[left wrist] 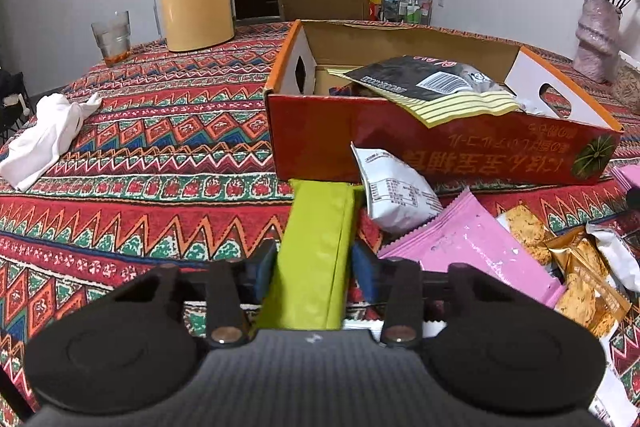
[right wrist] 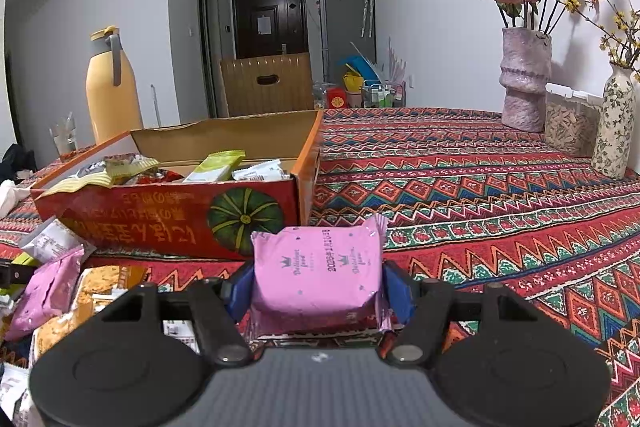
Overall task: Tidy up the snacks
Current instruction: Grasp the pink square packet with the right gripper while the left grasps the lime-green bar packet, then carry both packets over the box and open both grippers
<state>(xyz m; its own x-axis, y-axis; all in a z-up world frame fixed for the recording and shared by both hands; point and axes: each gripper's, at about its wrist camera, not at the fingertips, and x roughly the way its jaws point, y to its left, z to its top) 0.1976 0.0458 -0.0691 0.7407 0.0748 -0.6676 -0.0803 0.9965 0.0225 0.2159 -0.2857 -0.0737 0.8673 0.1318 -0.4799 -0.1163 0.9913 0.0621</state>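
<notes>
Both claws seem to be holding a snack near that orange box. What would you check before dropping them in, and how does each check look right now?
1. Left gripper shut on the green packet: ok.
2. Right gripper shut on the pink packet: ok.
3. Orange box open on top: ok.
4. Free room inside the box: ok at its right end; the left end holds a black-and-yellow bag.
5. Packets above the box opening: not ok, both sit in front of its near wall.
6. Grip firm enough for the lift: cannot tell.
</notes>
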